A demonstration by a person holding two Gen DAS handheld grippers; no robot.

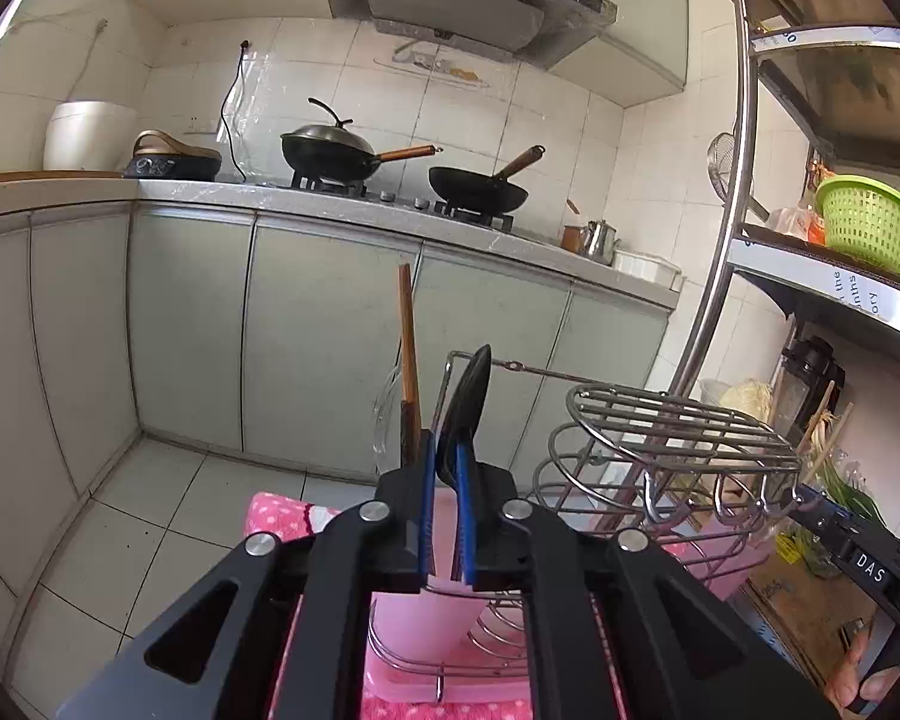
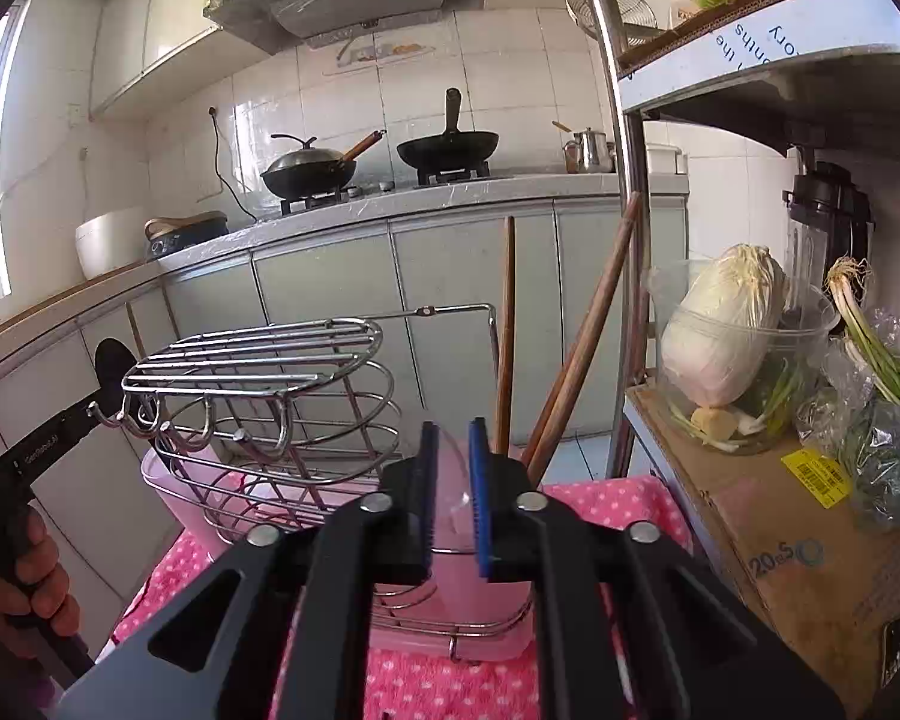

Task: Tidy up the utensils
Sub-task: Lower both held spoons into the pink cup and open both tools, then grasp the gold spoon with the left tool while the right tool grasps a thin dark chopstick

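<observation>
The left gripper (image 1: 444, 516) is nearest, its blue-padded fingers (image 1: 427, 510) slightly parted around a black spoon (image 1: 465, 414) that stands bowl-up between them; whether the pads still press it I cannot tell. The right gripper (image 2: 453, 486) has its fingers (image 2: 480, 498) spread, nothing between them. Just ahead, brown chopsticks (image 2: 504, 348) lean in the pink holder (image 2: 450, 612) of a wire utensil rack (image 2: 258, 372) on a pink dotted cloth (image 2: 450, 690).

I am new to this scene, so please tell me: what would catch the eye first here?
A shiny wire rack stands on a pink tray at the centre. A black spoon rises between the left gripper's pads. A cabbage fills a clear container at the right.
</observation>
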